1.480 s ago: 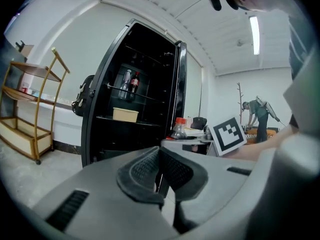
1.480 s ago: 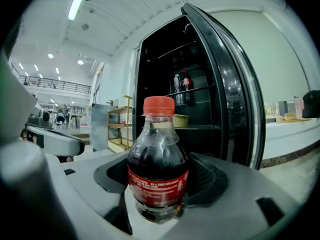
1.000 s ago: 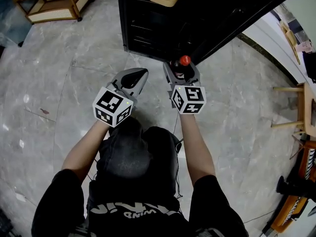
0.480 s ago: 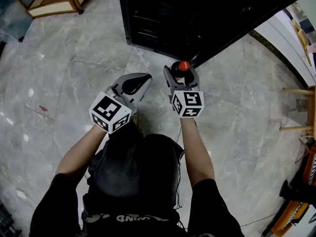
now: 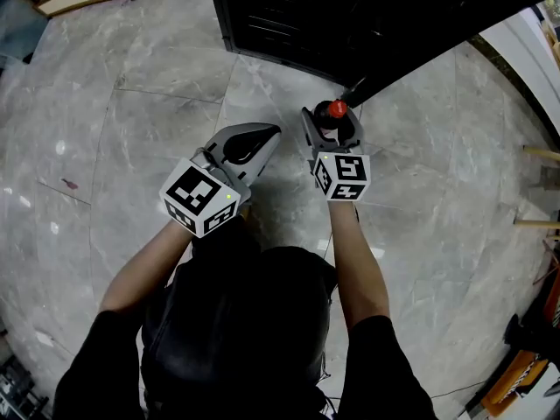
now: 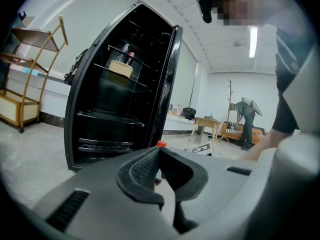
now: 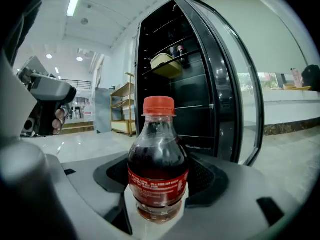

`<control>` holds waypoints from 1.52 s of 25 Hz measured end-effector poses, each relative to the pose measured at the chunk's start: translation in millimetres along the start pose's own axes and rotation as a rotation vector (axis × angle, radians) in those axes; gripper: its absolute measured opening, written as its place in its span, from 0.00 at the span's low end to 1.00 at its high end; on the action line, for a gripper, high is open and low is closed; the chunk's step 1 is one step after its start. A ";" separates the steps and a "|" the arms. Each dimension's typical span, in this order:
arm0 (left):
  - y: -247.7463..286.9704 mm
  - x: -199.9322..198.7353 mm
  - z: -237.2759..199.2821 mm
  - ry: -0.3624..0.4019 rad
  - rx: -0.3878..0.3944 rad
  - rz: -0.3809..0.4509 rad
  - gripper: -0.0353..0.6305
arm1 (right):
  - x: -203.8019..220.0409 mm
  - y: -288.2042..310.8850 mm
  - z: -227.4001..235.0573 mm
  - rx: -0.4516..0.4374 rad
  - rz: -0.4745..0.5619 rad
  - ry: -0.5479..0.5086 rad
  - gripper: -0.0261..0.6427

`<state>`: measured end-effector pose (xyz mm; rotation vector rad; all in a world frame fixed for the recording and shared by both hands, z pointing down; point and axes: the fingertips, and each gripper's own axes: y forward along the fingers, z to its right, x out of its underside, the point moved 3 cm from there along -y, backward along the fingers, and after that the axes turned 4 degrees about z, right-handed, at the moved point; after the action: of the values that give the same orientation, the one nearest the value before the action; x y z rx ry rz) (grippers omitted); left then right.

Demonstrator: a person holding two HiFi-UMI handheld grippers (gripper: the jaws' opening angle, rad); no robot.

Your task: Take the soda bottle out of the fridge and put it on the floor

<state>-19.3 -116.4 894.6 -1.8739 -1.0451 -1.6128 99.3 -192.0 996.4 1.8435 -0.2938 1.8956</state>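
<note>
right gripper (image 7: 157,186): jaws clamped on the soda bottle (image 7: 158,166), 1 pad on each side of its lower body, bottle upright
bottle vs gripper: neck and red cap stand above the jaws, base sits just under the pads; base touching the ground or not, can't tell
left gripper (image 6: 159,159): jaws closed, tips meeting, nothing held; beside the right one, not touching it
right gripper view only: dark drink, red label, full bottle outline; fridge (image 7: 190,84) door swung open at right
head view only: just the red cap shows past the marker cube (image 5: 341,176); both grippers over the grey floor (image 5: 131,129), in front of the fridge base
left gripper view only: tan tub (image 6: 120,68) on 1 upper fridge shelf; 1 person (image 6: 244,115) bent over a table far back
</note>
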 end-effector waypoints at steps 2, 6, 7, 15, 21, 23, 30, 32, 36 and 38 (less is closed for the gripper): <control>2.7 7.7 0.7 -0.008 0.008 -0.010 0.06 | 15.7 2.0 0.8 -0.003 -0.012 0.006 0.52; 4.8 19.4 3.9 -0.030 0.024 -0.027 0.06 | 45.0 6.8 -2.5 -0.002 -0.034 0.017 0.52; 5.2 22.7 4.5 -0.039 0.028 -0.029 0.06 | 51.5 8.5 -3.0 0.001 -0.039 0.019 0.52; 3.6 48.5 -2.4 -0.091 0.015 -0.058 0.06 | 100.1 16.0 -16.3 -0.028 -0.084 -0.008 0.52; 3.0 55.4 -2.2 -0.115 0.014 -0.066 0.06 | 106.7 16.0 -12.0 -0.013 -0.038 0.019 0.52; 1.8 57.7 -3.8 -0.123 0.008 -0.069 0.06 | 106.6 15.6 -12.6 -0.013 -0.031 0.017 0.52; 0.9 60.0 -2.9 -0.142 -0.003 -0.062 0.06 | 110.0 13.4 -14.4 -0.023 -0.041 0.023 0.52; -0.5 60.5 -3.1 -0.147 -0.008 -0.062 0.06 | 113.2 13.3 -18.1 -0.042 -0.051 0.041 0.52; -2.1 59.4 -5.8 -0.155 -0.019 -0.056 0.06 | 116.8 14.2 -21.9 -0.045 -0.079 0.042 0.53; -3.0 59.0 -6.9 -0.156 -0.024 -0.052 0.06 | 116.1 15.3 -23.3 -0.048 -0.087 0.031 0.54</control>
<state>-24.3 -105.0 952.8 -2.0316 -1.1516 -1.5336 73.7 -172.7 1111.4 1.7654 -0.2426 1.8410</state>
